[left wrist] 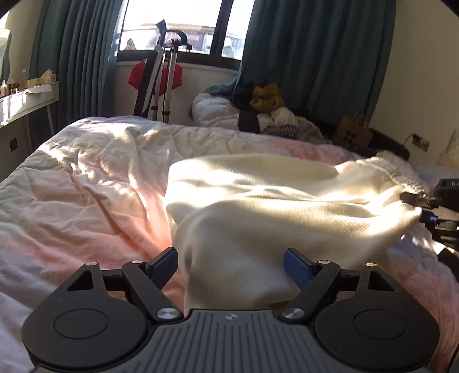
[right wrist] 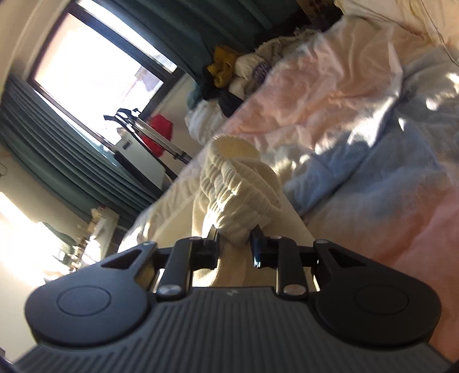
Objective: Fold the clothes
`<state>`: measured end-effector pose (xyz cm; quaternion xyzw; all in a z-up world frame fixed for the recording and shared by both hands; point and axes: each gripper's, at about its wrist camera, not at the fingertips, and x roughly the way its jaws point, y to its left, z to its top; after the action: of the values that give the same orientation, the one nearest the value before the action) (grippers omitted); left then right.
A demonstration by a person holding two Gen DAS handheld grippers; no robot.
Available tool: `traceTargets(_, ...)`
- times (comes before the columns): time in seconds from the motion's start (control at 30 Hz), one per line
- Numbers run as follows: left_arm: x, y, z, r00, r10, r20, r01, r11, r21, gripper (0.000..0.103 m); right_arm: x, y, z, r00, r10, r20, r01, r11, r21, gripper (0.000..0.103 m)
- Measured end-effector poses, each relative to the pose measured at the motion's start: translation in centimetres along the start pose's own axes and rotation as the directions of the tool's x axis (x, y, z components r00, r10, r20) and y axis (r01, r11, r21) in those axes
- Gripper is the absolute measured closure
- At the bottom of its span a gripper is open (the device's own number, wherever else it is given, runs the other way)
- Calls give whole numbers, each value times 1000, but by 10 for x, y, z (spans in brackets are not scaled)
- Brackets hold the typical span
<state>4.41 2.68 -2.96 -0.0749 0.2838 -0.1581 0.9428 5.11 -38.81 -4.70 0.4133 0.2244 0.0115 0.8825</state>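
I'm seeing the left wrist view looking level along the bed [left wrist: 86, 178] toward the window [left wrist: 172, 25] | right wrist view is rolling sideways, close over the bed [right wrist: 358, 114] | both are sharing window [right wrist: 94, 71], curtains [left wrist: 315, 51].

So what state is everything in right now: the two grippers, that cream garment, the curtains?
Left gripper: open, cloth lying between its fingers.
Right gripper: shut on the garment's ribbed elastic band.
Cream garment: rumpled, unfolded, partly lifted off the bed.
Bed cover: wrinkled.
Green curtains: drawn apart.
Clothes pile: heaped, unfolded.
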Motion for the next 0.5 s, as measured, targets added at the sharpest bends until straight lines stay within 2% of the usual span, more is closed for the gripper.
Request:
traceTargets(0.03,-3,8,3,1000,-14,16,15,999,-51,18,-7,5,4,999,33,38,-33,999,-8,79)
traceTargets(0.1,-8,25,10,998,-40,50,48,987,-153,18,-16,11,9,997,26,77,-25,1000,-13,79)
traceTargets(0.17,-13,42,17,994,-63,86,83,964,-252,18,-7,0,5,999,-43,20,43,999,4,79)
traceTargets(0.23,-7,49,16,993,-88,73,106,950,-295,18,3,-11,1,993,-111,-38,111,994,16,79)
traceTargets(0.37,11,58,12,989,-142,28,143,922,-359,18,22,-33,-7,958,-240,-156,248,968,29,76)
traceTargets(0.47,25,64,8,983,-185,-4,167,898,-408,17,8,-15,-4,978,-180,-110,179,984,-12,67)
traceTargets(0.5,29,66,7,980,-199,-14,175,889,-424,17,6,-12,-4,979,-168,-114,167,986,-20,57)
